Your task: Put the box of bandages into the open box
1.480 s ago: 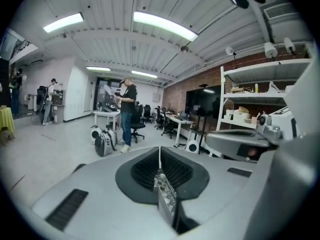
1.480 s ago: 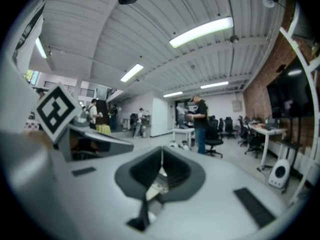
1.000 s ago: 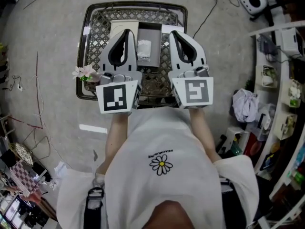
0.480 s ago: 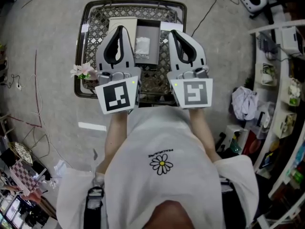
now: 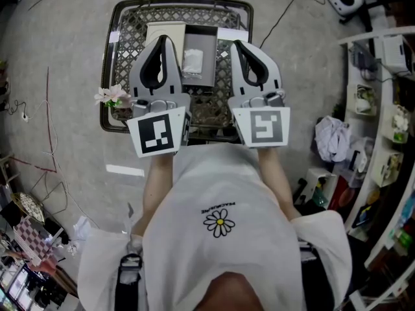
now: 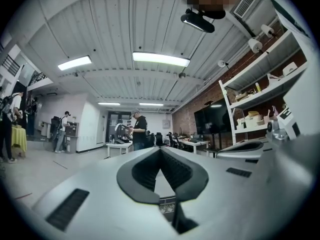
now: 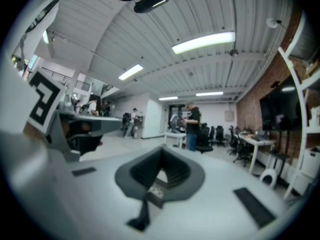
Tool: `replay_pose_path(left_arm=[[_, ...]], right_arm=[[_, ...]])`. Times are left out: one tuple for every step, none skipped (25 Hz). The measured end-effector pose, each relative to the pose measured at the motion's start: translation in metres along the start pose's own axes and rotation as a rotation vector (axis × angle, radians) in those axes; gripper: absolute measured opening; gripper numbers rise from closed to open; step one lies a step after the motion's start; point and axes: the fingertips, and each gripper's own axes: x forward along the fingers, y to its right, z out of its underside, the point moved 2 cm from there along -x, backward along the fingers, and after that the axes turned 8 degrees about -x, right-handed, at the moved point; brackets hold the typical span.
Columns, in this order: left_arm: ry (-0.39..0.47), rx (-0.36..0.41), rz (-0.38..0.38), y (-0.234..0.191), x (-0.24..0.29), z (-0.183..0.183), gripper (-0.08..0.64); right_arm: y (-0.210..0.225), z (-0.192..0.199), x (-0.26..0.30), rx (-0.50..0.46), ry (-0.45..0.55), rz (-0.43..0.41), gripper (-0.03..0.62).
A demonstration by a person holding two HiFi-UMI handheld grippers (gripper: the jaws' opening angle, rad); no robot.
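Observation:
In the head view a dark grey open box (image 5: 206, 49) lies on a black lattice table (image 5: 130, 37), with a white packet (image 5: 192, 60) inside it. A cream flat panel (image 5: 165, 30) sits at the box's left, partly behind my left gripper. My left gripper (image 5: 162, 39) and right gripper (image 5: 237, 44) hover side by side over the table's near half, one on each side of the box, both shut and empty. In the left gripper view my left gripper (image 6: 160, 149) faces out across the room. So does my right gripper (image 7: 162, 160) in the right gripper view.
A pink flower (image 5: 113, 97) lies at the table's left edge. White shelving (image 5: 382, 109) with clutter stands to the right. Cables run over the grey floor on the left. The gripper views show an office room with desks and people far off.
Both grippers have edged slightly forward over the table, the left one a little to the left. Their jaws stay shut and nothing was picked up.

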Motion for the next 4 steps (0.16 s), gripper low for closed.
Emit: replay_pose_path(left_arm=[[-0.001,0.000,-0.001,-0.0005,0.0005,0.0003,0.020],[-0.001,0.000,-0.002,-0.0011,0.0009,0.0004,0.020],[-0.001,-0.001,-0.002,-0.0018,0.0013,0.0003,0.020],[-0.001,-0.002,-0.001,-0.0025,0.0017,0.0002,0.020]], right_arm=[[-0.0005,0.0006,0.0003,0.004,-0.001,0.002,0.029],[-0.0010,0.0011,0.0007,0.007,-0.002,0.003,0.029],[-0.0017,0.0016,0.0013,0.008,-0.003,0.004,0.029],[-0.0025,0.0020,0.0019,0.010,-0.003,0.004,0.029]])
